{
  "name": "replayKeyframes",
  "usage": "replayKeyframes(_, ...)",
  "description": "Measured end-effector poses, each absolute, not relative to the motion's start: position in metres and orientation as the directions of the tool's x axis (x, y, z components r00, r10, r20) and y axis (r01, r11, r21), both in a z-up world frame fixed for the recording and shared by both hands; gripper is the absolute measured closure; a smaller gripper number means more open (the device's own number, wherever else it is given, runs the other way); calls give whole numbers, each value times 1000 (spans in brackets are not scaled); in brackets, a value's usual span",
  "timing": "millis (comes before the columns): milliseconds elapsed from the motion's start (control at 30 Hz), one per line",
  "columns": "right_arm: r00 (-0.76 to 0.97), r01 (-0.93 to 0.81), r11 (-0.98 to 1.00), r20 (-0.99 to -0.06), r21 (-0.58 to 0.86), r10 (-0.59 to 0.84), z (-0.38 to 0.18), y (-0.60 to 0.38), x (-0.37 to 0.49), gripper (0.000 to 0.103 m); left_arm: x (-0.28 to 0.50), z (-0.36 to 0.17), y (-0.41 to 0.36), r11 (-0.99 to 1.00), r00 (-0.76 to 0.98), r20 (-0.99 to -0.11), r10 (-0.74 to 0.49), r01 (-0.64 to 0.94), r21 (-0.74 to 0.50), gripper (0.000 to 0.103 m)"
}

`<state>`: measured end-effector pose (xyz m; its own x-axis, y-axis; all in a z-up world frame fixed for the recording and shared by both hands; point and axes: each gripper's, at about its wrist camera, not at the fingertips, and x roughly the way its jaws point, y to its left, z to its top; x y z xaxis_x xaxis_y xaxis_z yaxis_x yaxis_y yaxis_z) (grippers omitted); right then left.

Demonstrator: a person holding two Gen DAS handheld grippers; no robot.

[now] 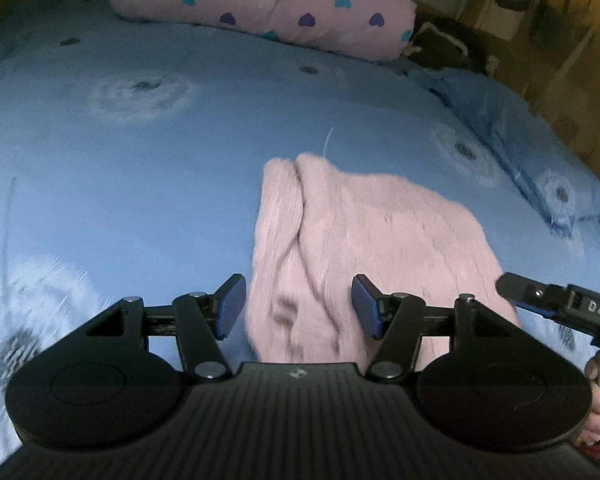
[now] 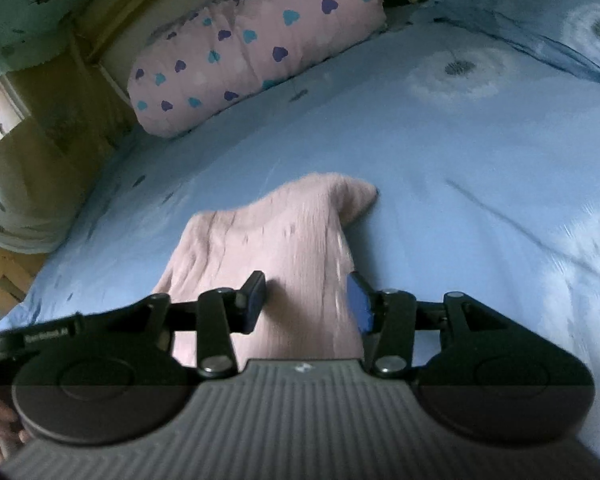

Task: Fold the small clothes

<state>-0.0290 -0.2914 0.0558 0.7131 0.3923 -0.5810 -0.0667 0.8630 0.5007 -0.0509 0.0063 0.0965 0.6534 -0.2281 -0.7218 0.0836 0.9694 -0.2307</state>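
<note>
Left wrist: pink garment (image 1: 364,240) blurred, near edge hidden

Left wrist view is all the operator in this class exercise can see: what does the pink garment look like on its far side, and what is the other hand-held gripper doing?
Observer: In the right wrist view, the pink garment ends in a rounded corner pointing toward the bed's right.
Operator: Is the right hand-held gripper closed on it?
Observer: No, the right hand-held gripper is open, its fingers either side of the fabric.
Operator: What lies left of the heart-print pillow?
Observer: Beyond the heart-print pillow hangs a worn green cloth, outside your view.
</note>
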Motion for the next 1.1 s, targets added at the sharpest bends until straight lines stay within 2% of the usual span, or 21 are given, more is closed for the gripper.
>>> replayKeyframes(167,701,-91,888,-604,450,378,39,-281,-47,55,-70,85,0,986,666,-730,-154,55,-158,38)
replayKeyframes(367,713,-87,905,-608,416,349,48,-277,-58,51,-90,91,3,987,686,-715,-137,30,-160,37)
replayKeyframes(533,729,-144,925,-595,351,339,60,-269,-84,50,-117,100,3,987,696,-705,-138,35,-159,26)
replayKeyframes(567,733,-153,930,-593,334,334,61,-268,-90,49,-121,100,2,986,691,-708,-144,42,-159,26)
replayKeyframes(700,748,-184,948,-589,260,307,63,-260,-111,30,-137,90,-10,991,672,-730,-129,65,-114,23)
replayKeyframes(733,748,-198,951,-590,237,303,62,-259,-116,28,-139,86,-13,993,668,-735,-118,67,-98,21)
replayKeyframes(933,744,-203,973,-629,107,225,51,-250,-126,26,-140,61,-31,996,605,-792,-85,74,-51,20)
replayKeyframes(1100,744,-174,979,-637,108,202,37,-252,-121,26,-139,49,-44,997,603,-796,-41,75,6,15)
